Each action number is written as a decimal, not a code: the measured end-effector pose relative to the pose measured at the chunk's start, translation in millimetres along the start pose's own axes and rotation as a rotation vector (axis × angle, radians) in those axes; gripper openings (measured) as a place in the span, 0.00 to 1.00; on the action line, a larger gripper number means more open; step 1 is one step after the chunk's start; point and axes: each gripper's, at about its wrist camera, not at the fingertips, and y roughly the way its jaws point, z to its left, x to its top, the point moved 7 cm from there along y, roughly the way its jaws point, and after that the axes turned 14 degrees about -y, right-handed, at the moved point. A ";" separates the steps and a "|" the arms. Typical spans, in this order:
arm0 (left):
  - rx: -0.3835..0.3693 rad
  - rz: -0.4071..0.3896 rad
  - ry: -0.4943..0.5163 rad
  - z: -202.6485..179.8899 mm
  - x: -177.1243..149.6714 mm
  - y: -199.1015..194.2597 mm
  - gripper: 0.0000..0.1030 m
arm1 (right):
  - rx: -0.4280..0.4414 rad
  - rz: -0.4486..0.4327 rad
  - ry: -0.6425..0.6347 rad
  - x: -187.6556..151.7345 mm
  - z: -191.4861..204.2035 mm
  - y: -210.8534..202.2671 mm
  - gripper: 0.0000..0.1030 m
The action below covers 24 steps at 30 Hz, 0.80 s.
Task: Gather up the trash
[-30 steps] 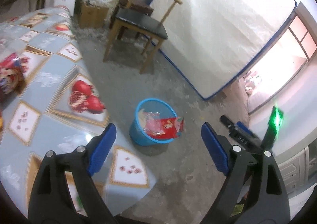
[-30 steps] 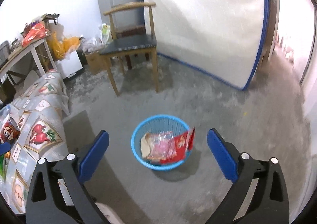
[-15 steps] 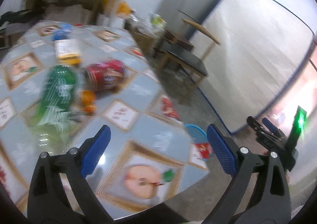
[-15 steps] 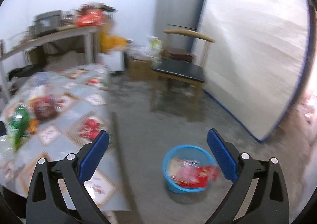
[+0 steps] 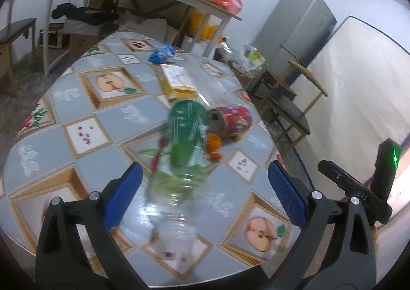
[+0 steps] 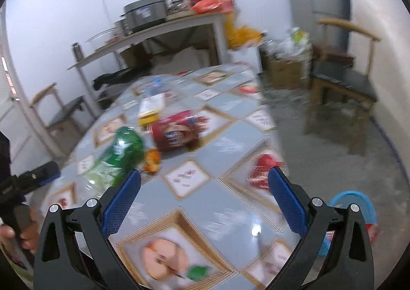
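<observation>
Left wrist view: left gripper (image 5: 203, 194) is spread wide and empty, with the green bottle (image 5: 183, 147) lying on the table (image 5: 84, 121) right ahead between its fingers. I'd come in low and clamp the fat middle. Right wrist view: right gripper (image 6: 203, 196) is wide open too, nothing in it; red can (image 6: 176, 131) beyond, blue basket (image 6: 358, 203) on the floor.

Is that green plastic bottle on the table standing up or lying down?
Lying down. The green bottle rests on its side on the table, beside the tipped red can.
</observation>
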 end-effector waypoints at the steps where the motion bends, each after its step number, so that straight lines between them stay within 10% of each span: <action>1: 0.005 -0.004 0.000 4.7 1.1 -0.6 0.92 | 0.039 0.007 0.002 3.0 7.4 11.6 0.88; 12: 0.029 0.021 -0.002 32.3 10.9 13.4 0.92 | 0.281 0.166 0.072 12.8 51.4 119.5 0.54; 24: -0.028 0.068 0.041 30.9 4.4 23.4 0.92 | 0.268 0.239 0.068 11.0 71.1 165.9 0.34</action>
